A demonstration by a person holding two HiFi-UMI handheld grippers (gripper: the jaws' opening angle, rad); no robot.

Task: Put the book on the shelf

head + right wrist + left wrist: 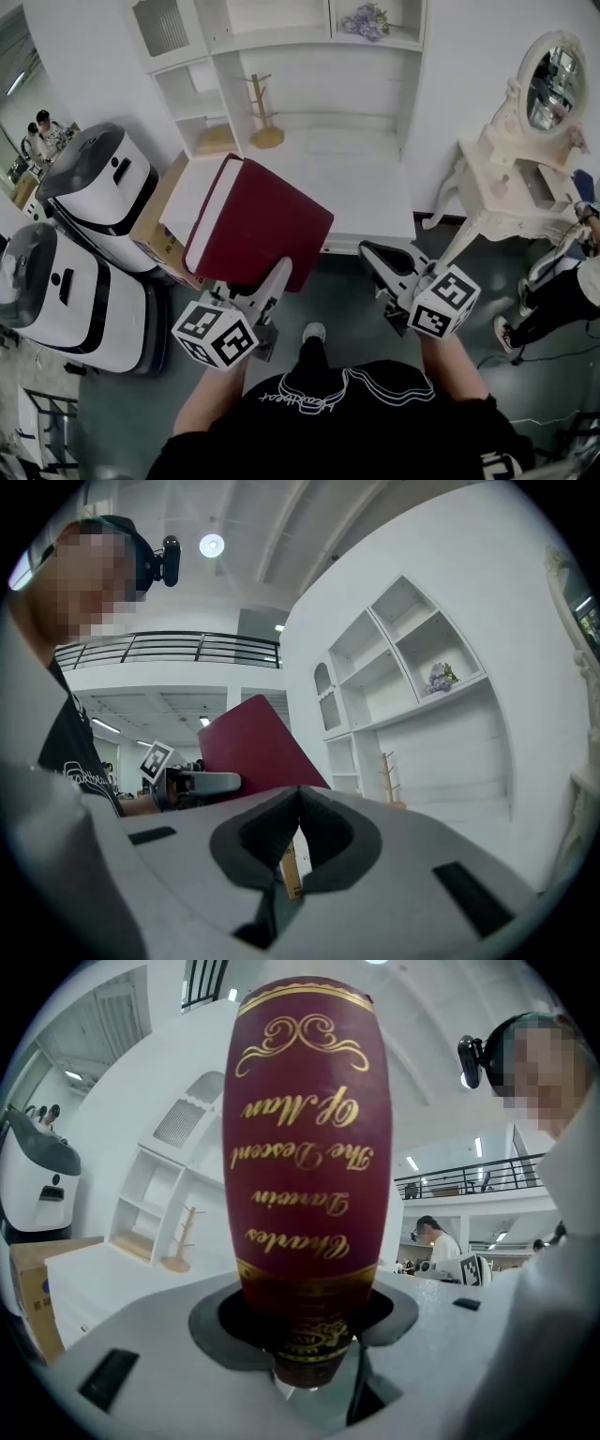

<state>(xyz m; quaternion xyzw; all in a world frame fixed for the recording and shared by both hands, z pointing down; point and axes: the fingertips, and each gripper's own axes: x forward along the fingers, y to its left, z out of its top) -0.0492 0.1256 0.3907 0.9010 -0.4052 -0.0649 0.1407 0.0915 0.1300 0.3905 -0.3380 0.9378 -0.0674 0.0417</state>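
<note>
Your book (258, 230) is a thick hardback in dark red, and in the head view a white page block shows along its 9 o'clock side. In the left gripper view the spine faces the camera. It carries gold bands, a gold scroll ornament and gold script reading "Charles Darwin, The Descent of Man", which appears upside down there.

Your left gripper (274, 281) is clamped on the book's lower end, with the foot of the spine sunk between the dark pads. From that gripper the book rises tilted toward 11 o'clock. It is held in the air in front of the white worktop (366, 183) and apart from the shelf (309, 42) at 12 o'clock. Your right gripper (373, 253) sits at 3 o'clock from the book, clear of it. Its own view shows the jaws pressed together with nothing between them.

In the head view only one jaw of the left gripper shows; the book hides the other. The book also covers part of the cardboard box (150, 230) at its 9 o'clock. In the right gripper view the book is only a plain red slab, with its lower edge behind the left gripper. The lowest ornament on the spine lies in shadow and is hard to read. The shelf's upper compartments are cut off by the top edge of the head view.
</note>
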